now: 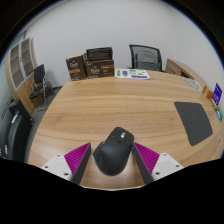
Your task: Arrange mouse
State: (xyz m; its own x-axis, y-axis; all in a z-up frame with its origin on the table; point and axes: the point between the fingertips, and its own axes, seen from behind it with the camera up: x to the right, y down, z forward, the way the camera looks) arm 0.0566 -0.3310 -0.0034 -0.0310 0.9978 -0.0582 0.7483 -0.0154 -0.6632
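Observation:
A black computer mouse point(114, 152) sits between my gripper's point(113, 163) two fingers, over the near edge of the wooden table point(110, 105). Both purple pads point(77, 157) press against its sides, so the gripper is shut on it. A dark grey mouse pad point(194, 121) lies on the table well off to the right, beyond the fingers. I cannot tell whether the mouse rests on the table or hangs just above it.
At the table's far side stand brown cardboard boxes point(90, 68) and some papers point(133, 73). Black office chairs are behind the table point(145, 55) and at the left point(38, 82). A small blue item point(217, 94) sits at the far right edge.

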